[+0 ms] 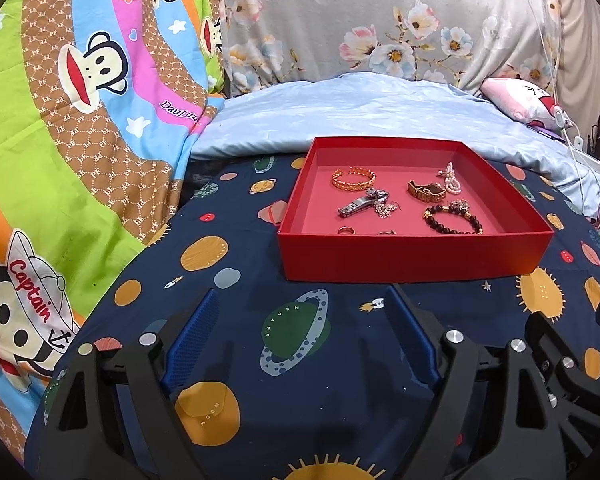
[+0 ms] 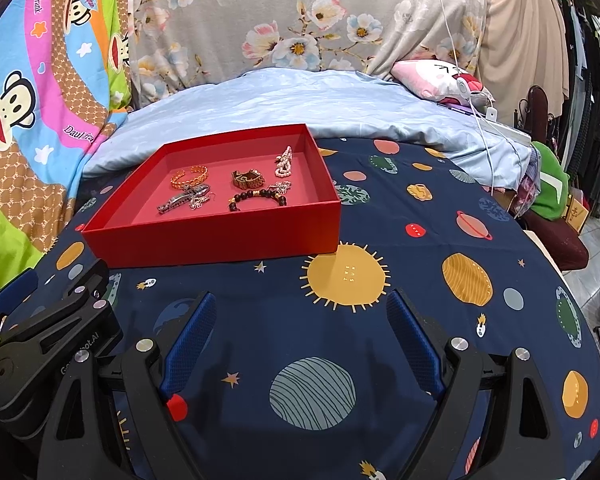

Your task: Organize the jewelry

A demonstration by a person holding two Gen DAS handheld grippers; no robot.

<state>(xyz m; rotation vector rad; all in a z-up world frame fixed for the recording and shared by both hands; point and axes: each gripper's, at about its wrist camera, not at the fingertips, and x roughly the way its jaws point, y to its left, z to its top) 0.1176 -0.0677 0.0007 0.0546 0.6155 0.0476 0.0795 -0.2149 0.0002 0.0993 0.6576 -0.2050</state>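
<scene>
A shallow red box (image 1: 416, 256) (image 2: 220, 238) sits on the planet-print bedsheet. In it lie a gold cuff bracelet (image 1: 353, 179) (image 2: 189, 176), a silver watch (image 1: 363, 201) (image 2: 184, 198), a brown-gold watch (image 1: 426, 191) (image 2: 247, 178), a dark bead bracelet (image 1: 452, 220) (image 2: 256, 197), a pearl strand (image 1: 451, 179) (image 2: 284, 162) and small rings (image 1: 346, 231). My left gripper (image 1: 300, 300) is open and empty, in front of the box. My right gripper (image 2: 300, 302) is open and empty, to the box's right front. The left gripper also shows in the right wrist view (image 2: 52, 300).
The navy planet sheet (image 2: 440, 240) covers the bed. A light blue pillow (image 1: 360, 112) lies behind the box. A cartoon monkey blanket (image 1: 80, 120) is at the left. A pink plush (image 2: 440, 80) and white cables (image 2: 476, 112) are at the back right. The bed edge drops off at the right.
</scene>
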